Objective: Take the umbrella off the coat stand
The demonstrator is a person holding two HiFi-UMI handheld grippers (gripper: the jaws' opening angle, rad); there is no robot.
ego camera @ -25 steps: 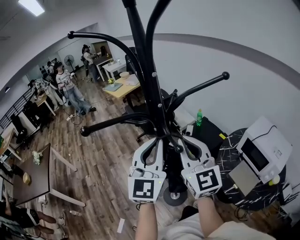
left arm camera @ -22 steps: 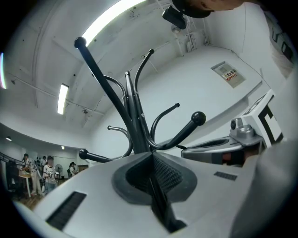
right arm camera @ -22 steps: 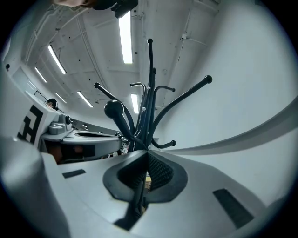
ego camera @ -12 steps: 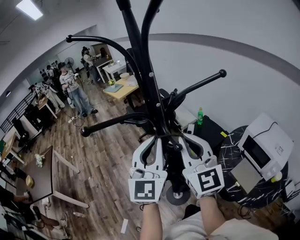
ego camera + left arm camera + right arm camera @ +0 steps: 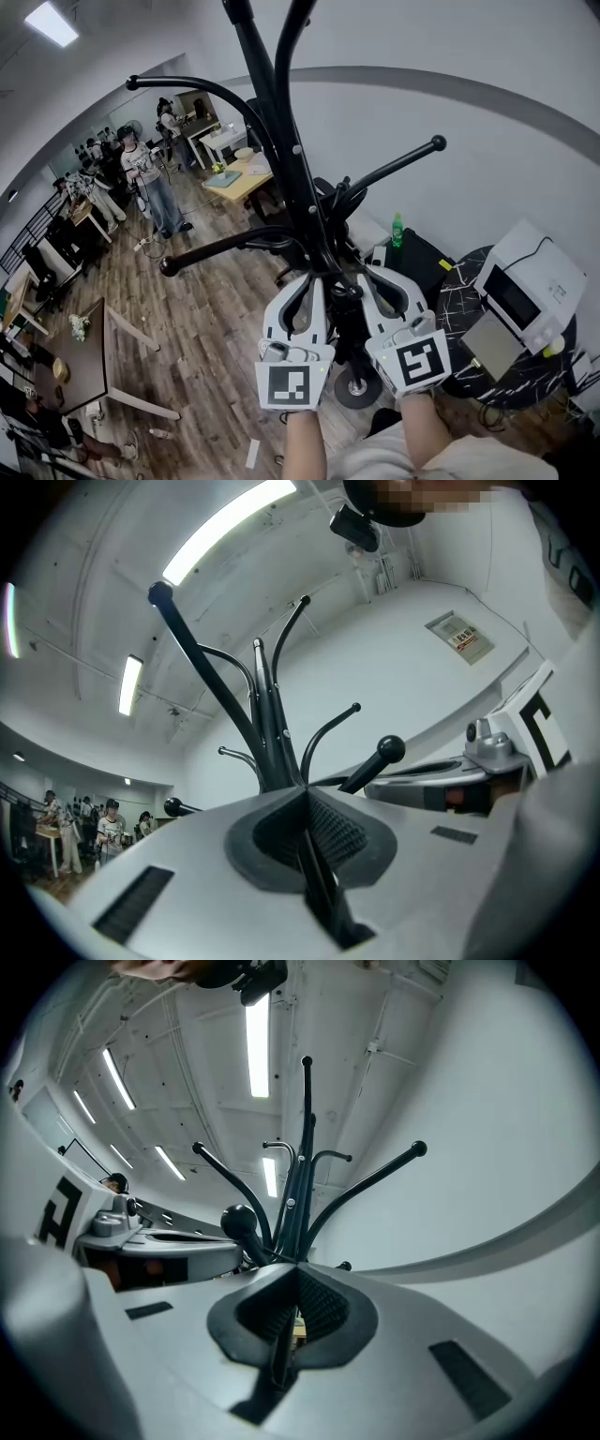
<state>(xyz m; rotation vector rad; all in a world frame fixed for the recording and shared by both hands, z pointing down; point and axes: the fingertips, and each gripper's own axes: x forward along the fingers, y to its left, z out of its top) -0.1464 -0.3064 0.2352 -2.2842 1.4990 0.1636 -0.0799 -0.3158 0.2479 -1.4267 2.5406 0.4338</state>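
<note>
Head view: found black coat stand (image 5: 298, 178) running up through centre of frame, curved ball-tipped arms fanning left and right. Logged left gripper (image 5: 317, 278) and right gripper (image 5: 362, 280) held up side by side, tips at the pole from either side, marker cubes toward the camera.

Left gripper view: read jaws as closed, ribbed pads meeting in one dark seam, with nothing made out between them. Saw pole and arms straight beyond the tips. Noted short ball-tipped peg (image 5: 389, 749) just right of the tips, near the other gripper's body.

Right gripper view: read jaws as brought together at the tips too, with a sliver of background showing lower in the seam and nothing identifiable in it. Saw same peg to the left here.

Umbrella (image 5: 345, 328): taken as the dark bulk hanging close along the lower pole. Seen in head view between the two grippers, below their tips and above the round base (image 5: 356, 389). Black on black, so cannot separate outline from pole, nor tell contact with either gripper. Not between either pair of jaws.

Surroundings: logged wooden floor (image 5: 206, 319), green bottle (image 5: 397, 230) on a dark cabinet (image 5: 412, 264), white appliance (image 5: 525, 291) on a round dark table (image 5: 464, 309), and people (image 5: 141, 178) standing far left.
</note>
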